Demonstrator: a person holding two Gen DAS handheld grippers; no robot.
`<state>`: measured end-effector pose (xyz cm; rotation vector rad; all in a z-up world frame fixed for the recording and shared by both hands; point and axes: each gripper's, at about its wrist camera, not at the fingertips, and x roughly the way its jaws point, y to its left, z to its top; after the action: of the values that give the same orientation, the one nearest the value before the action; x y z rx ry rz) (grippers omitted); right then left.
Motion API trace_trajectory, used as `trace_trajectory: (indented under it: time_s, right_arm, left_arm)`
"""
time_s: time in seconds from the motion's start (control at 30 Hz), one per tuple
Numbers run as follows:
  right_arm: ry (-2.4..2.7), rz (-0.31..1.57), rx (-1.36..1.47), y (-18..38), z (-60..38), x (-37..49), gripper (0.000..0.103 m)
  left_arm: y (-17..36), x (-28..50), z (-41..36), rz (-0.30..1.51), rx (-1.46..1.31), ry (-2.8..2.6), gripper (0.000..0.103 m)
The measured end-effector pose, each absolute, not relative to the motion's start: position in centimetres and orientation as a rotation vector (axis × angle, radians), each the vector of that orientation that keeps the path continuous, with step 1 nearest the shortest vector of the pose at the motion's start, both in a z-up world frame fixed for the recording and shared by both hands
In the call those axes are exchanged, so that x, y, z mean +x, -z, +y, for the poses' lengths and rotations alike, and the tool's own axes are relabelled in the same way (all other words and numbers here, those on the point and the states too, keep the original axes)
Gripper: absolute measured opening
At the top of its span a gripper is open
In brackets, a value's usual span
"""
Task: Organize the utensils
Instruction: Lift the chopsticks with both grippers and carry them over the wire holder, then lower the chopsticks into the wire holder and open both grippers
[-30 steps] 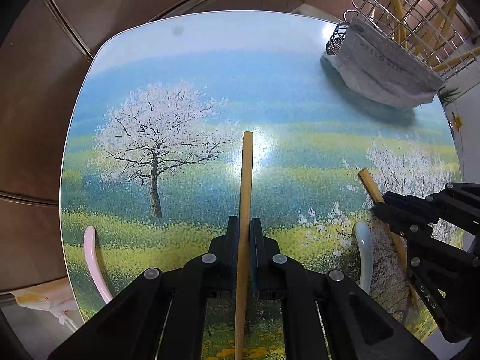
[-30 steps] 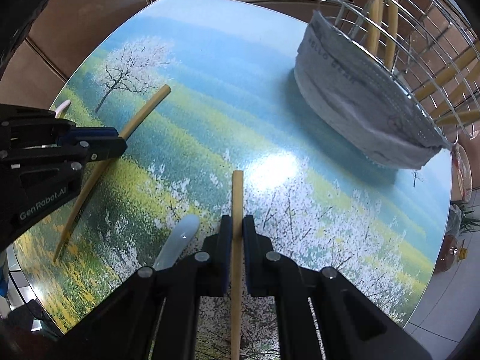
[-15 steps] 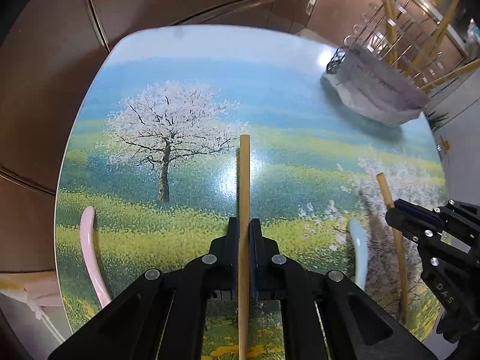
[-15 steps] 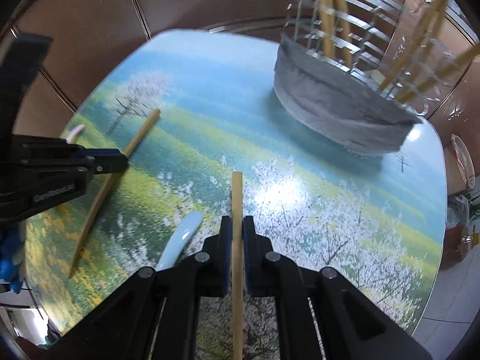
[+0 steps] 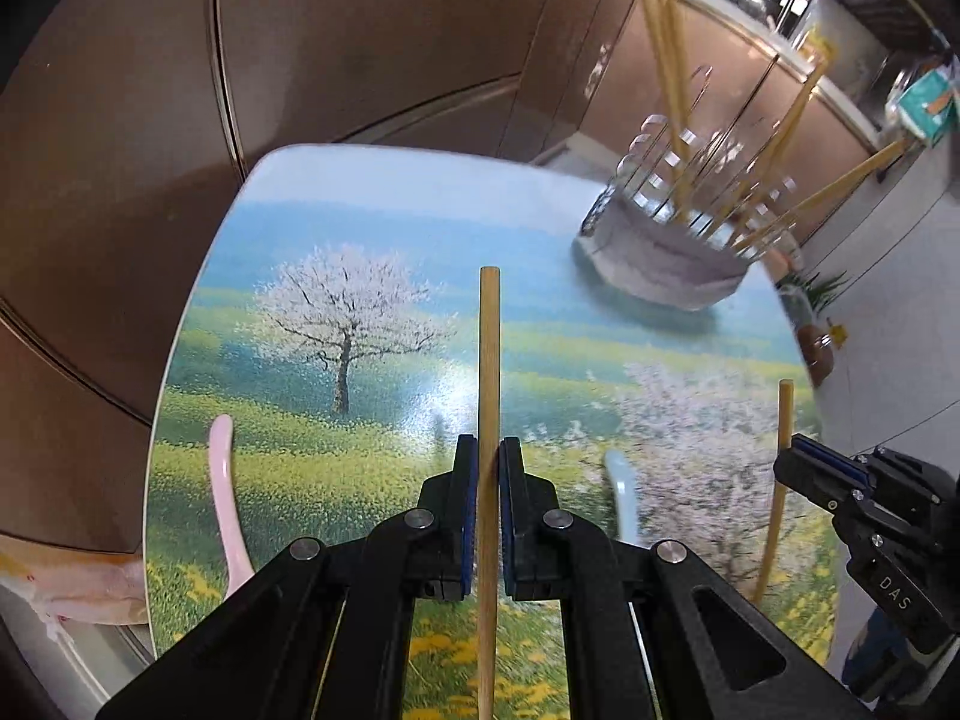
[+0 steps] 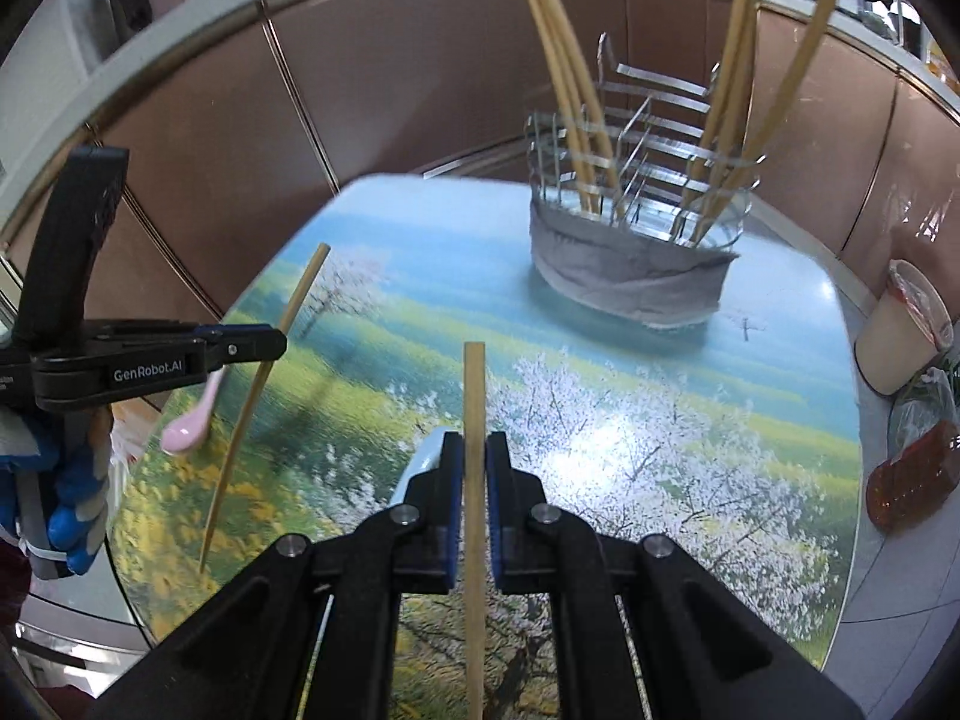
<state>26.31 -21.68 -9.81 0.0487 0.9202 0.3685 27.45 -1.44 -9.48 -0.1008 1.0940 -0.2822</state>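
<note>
Each gripper had one wooden stick. The left chopstick (image 5: 489, 396) sat pinched between the pads of the left gripper (image 5: 489, 468), w/ its blunt end poking out ahead, up over the table (image 5: 384, 222). In the right wrist view the same stick (image 6: 264, 378) hung slanted, thin tip down, held near its upper part by that gripper (image 6: 273, 345).

The right chopstick (image 6: 474, 420) was pinched the same way in the right gripper (image 6: 474, 462), jaws pressed tight on it, stick pointing straight ahead. From the left view it (image 5: 777, 480) stood almost upright at the right edge, w/ the gripper (image 5: 792, 462) biting it from the side.

2 spoons lay flat on the table: a pink spoon (image 5: 225, 504) near the left edge & a light blue spoon (image 5: 621, 498) between the grippers, partly hidden.

At the far right of the table stood a wire rack (image 6: 636, 180) w/ a grey cloth (image 6: 630, 276) wrapped round its bottom. More chopsticks (image 6: 570, 90) stuck up out of it, leaning diff ways. Rack was well apart from both grippers.

Table top had a picture of blossom trees, grass & sky. A hand in a blue glove (image 6: 66, 498) held the left gripper. Past the table's right side stood a cream bin (image 6: 900, 336).
</note>
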Motion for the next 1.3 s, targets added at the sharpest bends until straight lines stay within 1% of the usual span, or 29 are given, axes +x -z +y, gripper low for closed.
trace_trajectory:
  time_s: [0.17,0.37,0.57,0.7,0.83,1.0,1.13,1.3]
  right_arm:
    - [-0.373,0.834,0.079,7.0,-21.2,25.9,0.006]
    - [-0.37,0.697,0.099,2.0,-21.6,25.7,0.006]
    - [-0.338,0.535,0.1,-3.8,-22.8,26.9,0.006]
    - [-0.312,0.444,0.101,-6.8,-23.8,28.8,0.006]
    - [-0.283,0.366,0.103,-8.7,-24.7,31.0,0.006]
    - [-0.219,0.285,0.063,-9.5,-25.5,34.1,0.006]
    - [-0.182,0.245,0.047,-8.4,-25.9,36.4,0.006]
    - [-0.139,0.185,0.046,-6.7,-26.9,38.0,0.007]
  left_arm:
    - [5.9,26.5,-2.9,1.014,-0.137,0.318,0.006]
    - [-0.6,26.2,-3.5,0.856,-0.19,0.377,0.006]
    - [-6.4,28.4,-5.3,0.682,-0.262,0.431,0.006]
    - [-8.8,30.9,-6.9,0.571,-0.292,0.423,0.006]
    - [-9.7,34.3,-8.4,0.499,-0.336,0.415,0.006]
    - [-9.7,37.6,-10.2,0.396,-0.389,0.39,0.006]
    - [-7.5,40.2,-11.5,0.363,-0.442,0.361,0.006]
    - [-3.5,42.3,-13.8,0.353,-0.421,0.288,0.006]
